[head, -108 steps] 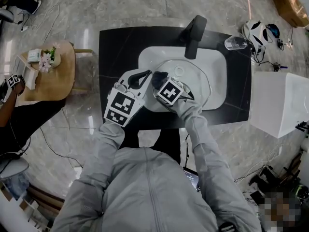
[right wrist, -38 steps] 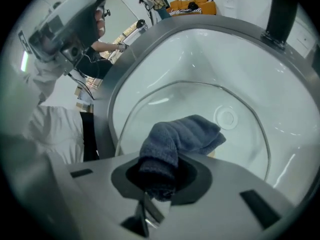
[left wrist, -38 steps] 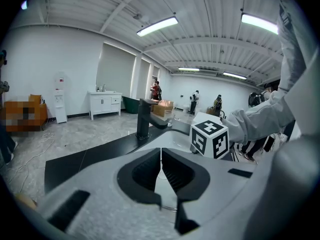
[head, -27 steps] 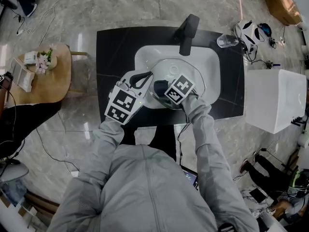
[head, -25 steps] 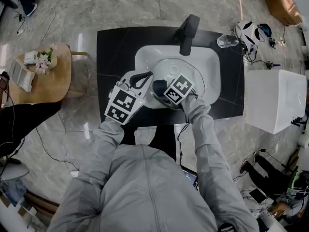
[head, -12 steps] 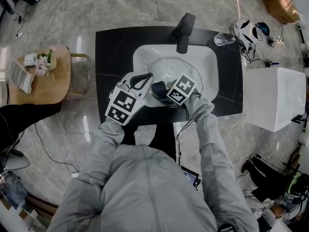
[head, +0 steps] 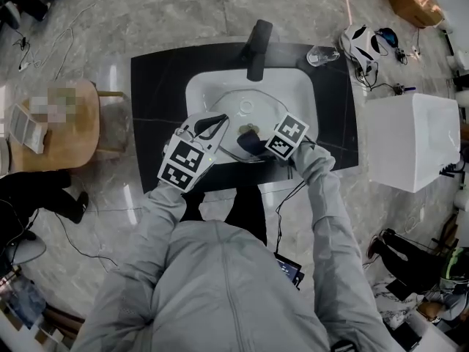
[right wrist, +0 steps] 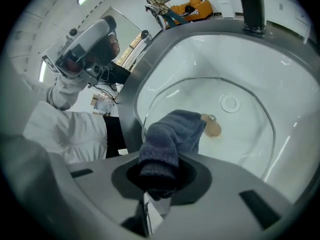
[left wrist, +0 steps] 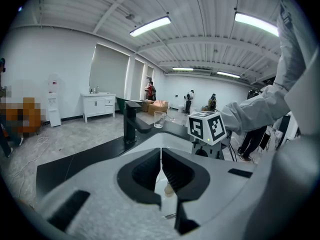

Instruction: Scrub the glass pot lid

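Scrubbing's in hand, we judge: right gripper (right wrist: 160, 180) pinches the cloth (right wrist: 172, 134) draped on the lid (right wrist: 240, 134) past its fingers, left gripper (left wrist: 161, 170) jaws pressed together at the rim; next, rub across.

Lab hall: strip lights (left wrist: 150, 26), freestanding sink (head: 201, 97)

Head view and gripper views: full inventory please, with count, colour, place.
counter: 1, black, centre
sink: 1, white, set in counter
faucet: 1, black, behind sink
lid: 1, clear glass, in sink
knob: 1, tan, on lid
cup: 1, clear, counter's far right corner
table: 1, wooden, left of counter
box: 1, white, right of counter
cloth: 1, dark blue, over lid by knob
jacket: 1, grey, person's
left gripper: 1, grey, shut on lid's rim
right gripper: 1, grey, shut on cloth
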Demonstrator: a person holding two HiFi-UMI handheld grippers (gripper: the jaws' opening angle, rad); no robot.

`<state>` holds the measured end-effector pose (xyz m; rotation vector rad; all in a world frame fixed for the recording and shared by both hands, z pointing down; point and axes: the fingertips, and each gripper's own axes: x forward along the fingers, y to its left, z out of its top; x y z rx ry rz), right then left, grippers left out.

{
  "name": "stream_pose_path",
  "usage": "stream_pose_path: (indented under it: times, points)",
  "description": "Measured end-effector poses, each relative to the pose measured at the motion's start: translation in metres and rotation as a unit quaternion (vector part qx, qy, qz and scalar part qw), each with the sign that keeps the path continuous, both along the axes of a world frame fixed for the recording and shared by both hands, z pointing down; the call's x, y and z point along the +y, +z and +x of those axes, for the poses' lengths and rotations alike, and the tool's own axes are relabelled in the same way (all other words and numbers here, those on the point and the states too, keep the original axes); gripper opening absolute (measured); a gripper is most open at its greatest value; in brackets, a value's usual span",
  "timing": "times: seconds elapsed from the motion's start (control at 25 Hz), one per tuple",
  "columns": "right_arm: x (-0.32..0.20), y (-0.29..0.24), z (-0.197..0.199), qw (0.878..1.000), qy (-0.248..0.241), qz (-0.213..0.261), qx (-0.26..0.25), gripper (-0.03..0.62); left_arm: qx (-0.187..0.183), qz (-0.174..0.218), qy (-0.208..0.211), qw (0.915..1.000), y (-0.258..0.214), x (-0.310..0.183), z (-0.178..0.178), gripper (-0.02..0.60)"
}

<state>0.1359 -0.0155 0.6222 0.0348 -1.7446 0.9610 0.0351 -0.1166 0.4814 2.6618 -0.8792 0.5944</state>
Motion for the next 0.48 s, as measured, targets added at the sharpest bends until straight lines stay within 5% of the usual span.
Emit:
stream_pose_path:
  times: [0.48]
  points:
    - [-0.047, 0.019, 0.083, 0.996, 0.000, 0.062, 0.066, 0.072, -0.019, -0.003, -0.036, 0.9992, -0.005, -0.010, 0.027, 0.029]
